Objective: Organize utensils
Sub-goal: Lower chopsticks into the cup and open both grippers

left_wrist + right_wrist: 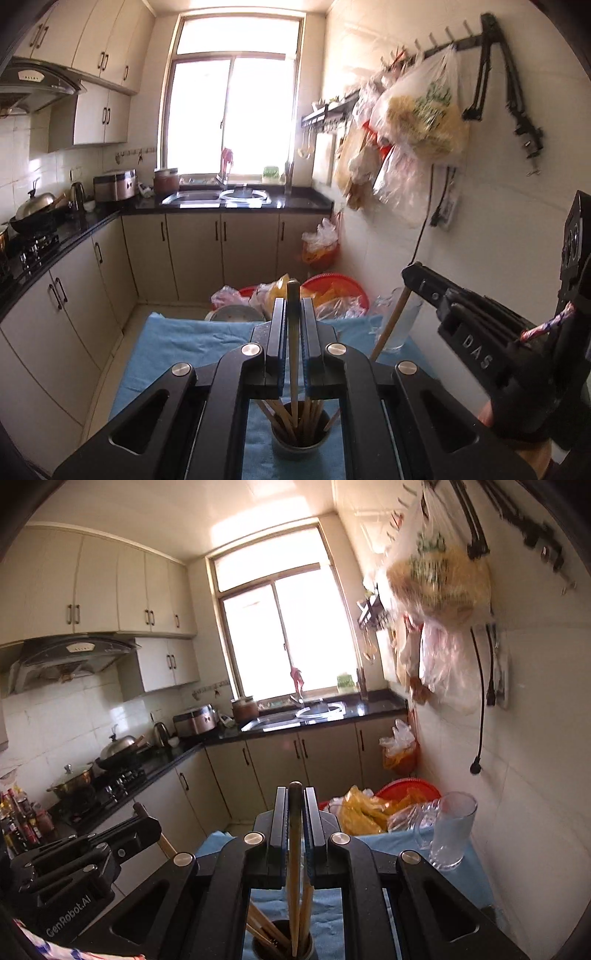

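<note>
1. A kitchen counter (74, 229) runs along the left wall, carrying a wok (35, 210) with a steel lid, a kettle (77, 195) and a rice cooker (114, 184).
2. At the far wall, a sink (195, 197) sits under a bright window (229, 110).
3. The left gripper (293, 306) has its jaws nearly closed on one chopstick (293, 332), held upright and running down toward a cup (301, 439) packed with more chopsticks.
4. The cup stands at the near edge of a table covered in blue cloth (177, 343).
5. The right gripper (294, 805), just right of the left one, has its jaws pinched around a second chopstick (294, 867), also upright above the same cup (282, 945).
6. A clear glass mug (452, 830) stands on the cloth's far right corner; in the left view a wooden stick (391, 321) leans against or in it, which one is unclear.
7. Past the table's far edge lie a red basin (332, 288) and plastic bags (269, 295).
8. A bulging bag (424, 110) hangs from wall hooks on the right.
</note>
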Motion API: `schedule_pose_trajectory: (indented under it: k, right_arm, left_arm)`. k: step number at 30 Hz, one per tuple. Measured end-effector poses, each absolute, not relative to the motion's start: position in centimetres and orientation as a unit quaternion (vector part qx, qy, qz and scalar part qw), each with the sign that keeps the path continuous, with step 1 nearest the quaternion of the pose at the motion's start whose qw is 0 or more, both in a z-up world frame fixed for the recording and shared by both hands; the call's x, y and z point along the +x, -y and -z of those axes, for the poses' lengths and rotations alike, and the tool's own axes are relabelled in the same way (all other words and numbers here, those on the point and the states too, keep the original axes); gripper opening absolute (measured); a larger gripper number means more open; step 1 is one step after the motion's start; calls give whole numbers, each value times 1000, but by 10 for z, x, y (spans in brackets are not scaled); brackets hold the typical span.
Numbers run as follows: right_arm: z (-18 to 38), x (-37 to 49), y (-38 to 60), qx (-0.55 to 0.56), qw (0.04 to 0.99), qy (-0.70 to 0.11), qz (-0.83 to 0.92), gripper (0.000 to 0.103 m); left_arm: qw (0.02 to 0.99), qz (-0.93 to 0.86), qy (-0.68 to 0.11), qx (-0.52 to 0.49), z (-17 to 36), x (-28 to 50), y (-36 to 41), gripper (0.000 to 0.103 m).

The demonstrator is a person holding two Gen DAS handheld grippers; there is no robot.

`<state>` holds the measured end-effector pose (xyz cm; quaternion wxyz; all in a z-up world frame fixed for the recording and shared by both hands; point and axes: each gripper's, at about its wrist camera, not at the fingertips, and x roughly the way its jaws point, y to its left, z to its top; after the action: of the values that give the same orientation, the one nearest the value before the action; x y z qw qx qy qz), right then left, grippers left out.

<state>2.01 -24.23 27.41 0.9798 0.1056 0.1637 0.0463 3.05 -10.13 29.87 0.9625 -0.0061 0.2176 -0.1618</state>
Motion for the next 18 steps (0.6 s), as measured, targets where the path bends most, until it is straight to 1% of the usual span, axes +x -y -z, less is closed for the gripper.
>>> schedule_pose_trajectory:
  k: [8,11,14,17,18]
  right_arm:
    - [-208,60,252,137,960,-238,-55,8]
    - [-193,70,254,144,954,-256,-56,8]
    - [-184,75,255,150,950,-267,-60,8]
    - [-183,77,256,160,948,-268,-65,10]
    - [-184,77,256,161,947,-269,-66,14]
  left_arm:
    - [946,165,-279,-11,-245,68,103,6]
    - [946,161,-281,-16,-238,70,99,6]
    - [946,164,-280,-16,-238,68,96,9]
    - [946,167,-275,-19,-242,60,91,22]
    - [947,167,-272,-20,-244,56,88,28]
